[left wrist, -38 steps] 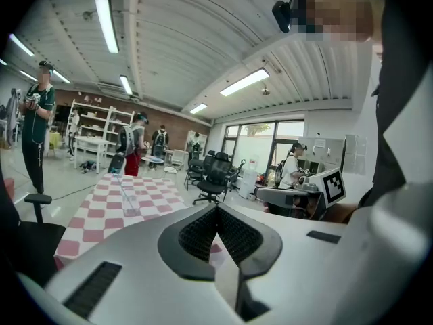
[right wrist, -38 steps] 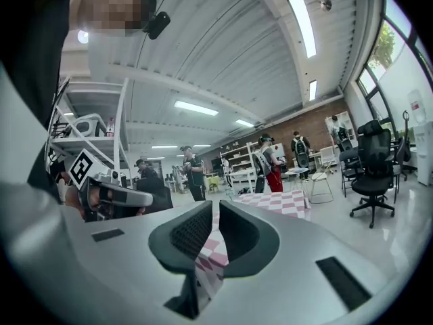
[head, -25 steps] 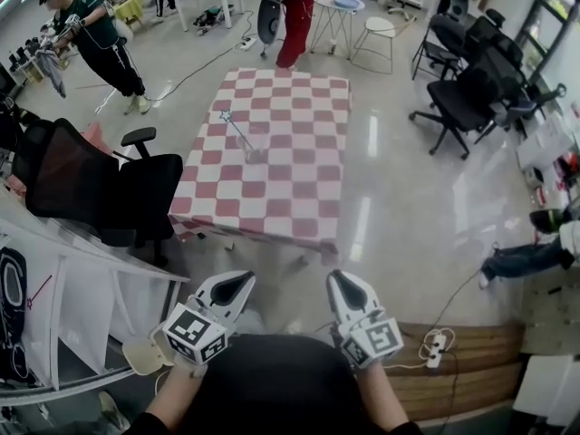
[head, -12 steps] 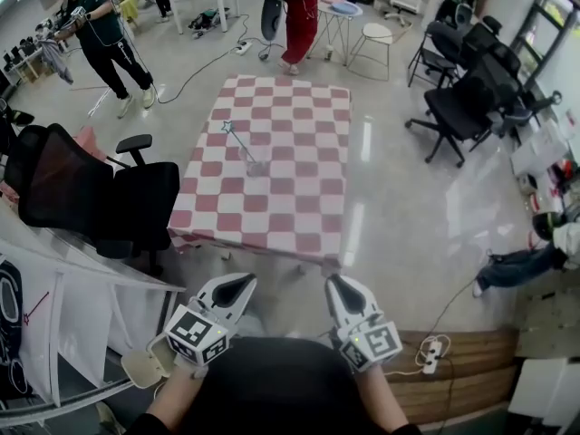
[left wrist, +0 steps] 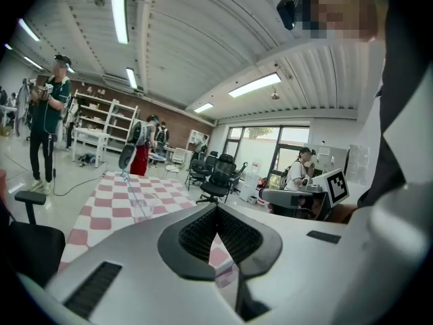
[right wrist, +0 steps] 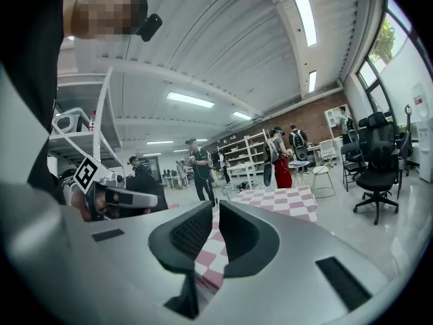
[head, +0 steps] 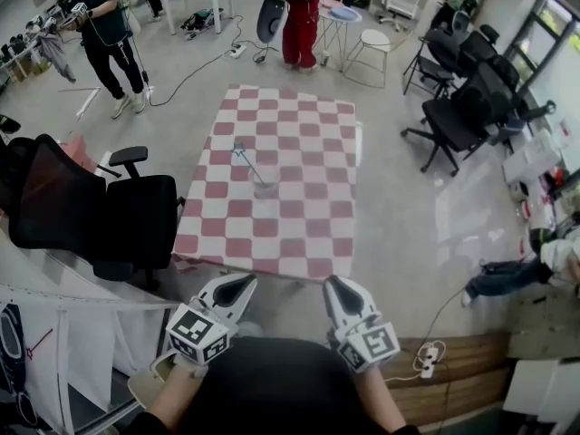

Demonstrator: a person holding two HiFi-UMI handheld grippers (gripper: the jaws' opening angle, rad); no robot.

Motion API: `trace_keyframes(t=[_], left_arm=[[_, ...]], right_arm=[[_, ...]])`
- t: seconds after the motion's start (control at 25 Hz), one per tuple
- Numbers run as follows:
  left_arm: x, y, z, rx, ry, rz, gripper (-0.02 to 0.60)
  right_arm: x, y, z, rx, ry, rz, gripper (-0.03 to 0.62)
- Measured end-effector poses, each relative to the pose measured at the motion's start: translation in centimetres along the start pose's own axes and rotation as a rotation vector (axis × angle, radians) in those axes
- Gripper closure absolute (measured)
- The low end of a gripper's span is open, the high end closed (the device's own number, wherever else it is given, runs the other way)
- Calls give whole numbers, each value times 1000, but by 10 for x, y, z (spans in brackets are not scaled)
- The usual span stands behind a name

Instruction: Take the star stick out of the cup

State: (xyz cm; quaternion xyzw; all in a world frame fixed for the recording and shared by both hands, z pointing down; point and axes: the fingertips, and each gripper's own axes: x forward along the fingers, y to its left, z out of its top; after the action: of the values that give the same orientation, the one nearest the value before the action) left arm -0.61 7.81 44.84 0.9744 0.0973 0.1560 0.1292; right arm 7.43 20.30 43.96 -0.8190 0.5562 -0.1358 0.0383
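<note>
A clear cup (head: 265,185) stands near the middle of the table with the red and white checked cloth (head: 299,234). The star stick (head: 246,161) leans out of it up and to the left. In the head view both grippers are held side by side at the bottom, short of the table's near edge and far from the cup. My left gripper (head: 237,286) is shut and empty. My right gripper (head: 337,286) is shut and empty. The left gripper view looks past shut tips (left wrist: 216,207) to the stick (left wrist: 133,193) on the table. The right gripper (right wrist: 216,205) points at the table's cloth (right wrist: 287,199).
A black office chair (head: 100,211) stands at the table's left side, and a white rack (head: 54,333) is near my left. More office chairs (head: 462,107) stand at the right. Two people (head: 101,25) (head: 299,16) stand beyond the table. A power strip (head: 426,361) lies on the floor.
Both grippers and the head have come closer to the table, which now looks larger and lower in the view. The jaws have stayed shut. Cup and stick have not moved.
</note>
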Motion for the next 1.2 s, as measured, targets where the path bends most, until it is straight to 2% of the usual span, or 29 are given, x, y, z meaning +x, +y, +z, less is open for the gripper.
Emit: trace_keyframes(t=[0.32, 0.64, 0.92, 1.2], left_arm=[[-5, 77, 14, -17, -10, -37, 541], [-22, 140, 18, -18, -21, -37, 541], [-41, 175, 25, -30, -34, 28, 541], [-45, 191, 27, -69, -38, 117, 541]], right_arm=[[74, 15, 6, -15, 13, -60, 549], [152, 39, 12, -76, 22, -61, 549], [198, 48, 17, -110, 31, 4, 549], [231, 36, 20, -136, 83, 55, 548]])
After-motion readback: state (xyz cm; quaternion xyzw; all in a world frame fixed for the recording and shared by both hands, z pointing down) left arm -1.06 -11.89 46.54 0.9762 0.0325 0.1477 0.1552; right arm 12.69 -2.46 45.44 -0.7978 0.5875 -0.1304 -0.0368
